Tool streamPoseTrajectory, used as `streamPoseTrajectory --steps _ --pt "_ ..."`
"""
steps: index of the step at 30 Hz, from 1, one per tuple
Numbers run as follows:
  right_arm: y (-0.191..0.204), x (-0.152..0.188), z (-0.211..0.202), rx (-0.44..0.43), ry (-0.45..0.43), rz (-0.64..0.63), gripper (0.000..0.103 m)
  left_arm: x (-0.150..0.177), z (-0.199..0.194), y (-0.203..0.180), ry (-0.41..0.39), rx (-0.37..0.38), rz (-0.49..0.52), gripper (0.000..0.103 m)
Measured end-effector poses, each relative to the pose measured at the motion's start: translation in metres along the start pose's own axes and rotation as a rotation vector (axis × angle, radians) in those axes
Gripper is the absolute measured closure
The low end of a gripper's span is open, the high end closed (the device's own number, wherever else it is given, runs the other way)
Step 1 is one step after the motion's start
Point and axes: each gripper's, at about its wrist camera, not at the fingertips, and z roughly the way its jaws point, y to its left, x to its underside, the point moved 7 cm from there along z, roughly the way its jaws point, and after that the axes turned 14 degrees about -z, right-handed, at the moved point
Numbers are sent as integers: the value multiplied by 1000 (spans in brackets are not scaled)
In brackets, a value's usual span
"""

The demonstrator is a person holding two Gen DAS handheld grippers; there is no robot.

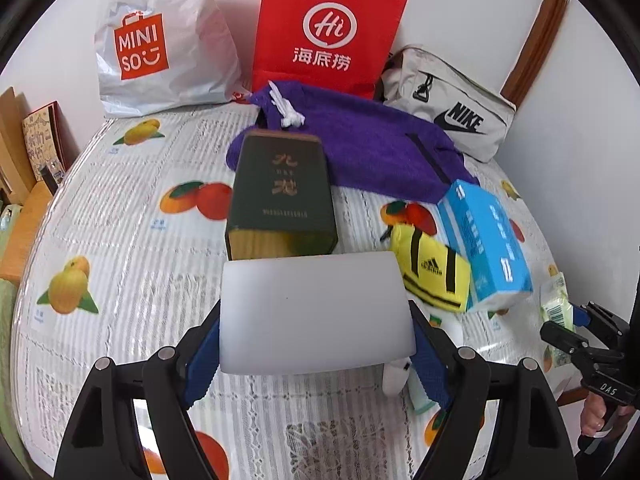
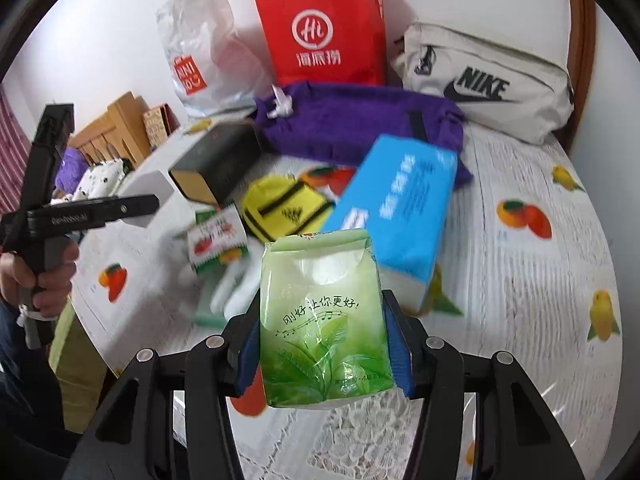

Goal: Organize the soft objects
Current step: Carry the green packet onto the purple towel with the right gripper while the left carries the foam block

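Both tongs loaded above the worktop's near edge.
Left tongs (image 1: 316, 344) clamp a white box (image 1: 316, 312); right tongs (image 2: 324, 344) clamp a green tissue pack (image 2: 320, 320). Bags crowd the far edge; the right edge (image 2: 560, 280) lies open.

White walls (image 2: 100, 20), brown wooden frame (image 1: 536, 40), perhaps a headboard (image 2: 116, 128) beyond.

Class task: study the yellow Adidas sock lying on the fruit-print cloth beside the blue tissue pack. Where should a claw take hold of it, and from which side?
Grip the yellow sock across its free left half, coming from above. It lies flat, its right edge against the blue tissue pack, so only the left side probably leaves room for fingers.
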Motion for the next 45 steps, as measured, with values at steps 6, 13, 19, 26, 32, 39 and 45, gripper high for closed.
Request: streamPoseTrajectory --steps 6,13,19,26,32,39,45 --pt "-14 -28 2 -7 -12 9 50 -24 -1 -3 -9 13 -15 22" --pt "-36 -69 6 10 -33 22 50 -60 4 -11 -25 4 -7 22" --pt "-64 -104 19 43 -32 41 50 -87 18 -22 -24 -5 12 22" --pt "-95 -141 51 78 -8 60 50 -119 44 -28 -5 -17 10 22" --pt "-120 -166 87 91 12 78 50 -139 66 -34 15 -33 15 22" --pt "-137 -171 141 77 95 75 50 -161 92 -38 35 -51 23 21" --pt "-146 -171 173 60 152 78 50 -172 116 -46 62 -74 50 21"
